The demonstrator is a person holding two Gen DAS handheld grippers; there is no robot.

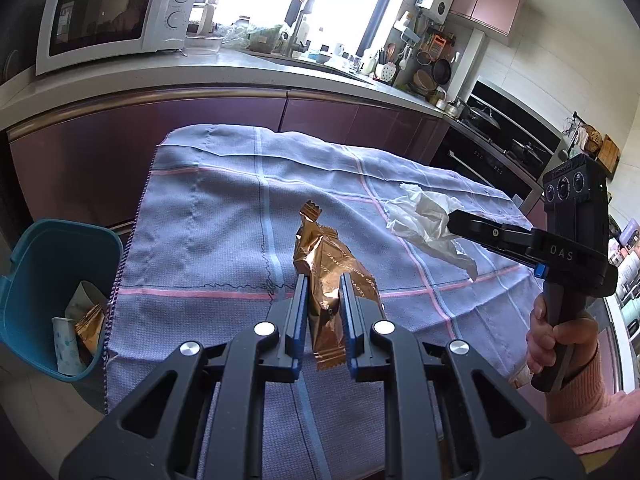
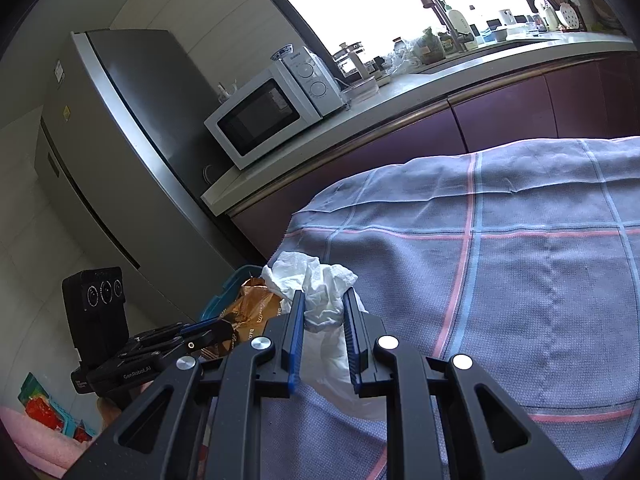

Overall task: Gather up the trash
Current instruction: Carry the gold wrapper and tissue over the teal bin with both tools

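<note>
The left gripper [image 1: 324, 280] pinches a gold wrapper [image 1: 326, 268] between its blue pads, the wrapper standing upright with its crimped top at 12 o'clock and its lower end hanging below the jaws, lifted above the checked cloth [image 1: 208, 216]. The right gripper [image 2: 324, 298] is pressed onto a crumpled white tissue [image 2: 316, 288], which bulges above the fingertips and trails down between the fingers. The left wrist view alone shows the blue bin [image 1: 44, 264] at 8 o'clock, beside the cloth's edge, holding a paper cup [image 1: 66, 344] and another gold wrapper; in the right wrist view only a sliver of that bin's rim peeks out behind the wrapper at 9 o'clock. The left view also shows the right gripper from the side at 3 o'clock, its tip buried in the tissue, gripped by a hand [image 1: 560, 340] in a pink sleeve, plus the stove [image 1: 504, 148] at 2 o'clock. The right view alone shows the fridge [image 2: 120, 140] at 10 o'clock and the left gripper from the side at 8 o'clock, its jaws closed on the wrapper just left of the tissue. Both views carry the microwave [image 1: 116, 16] on the counter [image 1: 256, 68] beyond the cloth, under a bright window.
</note>
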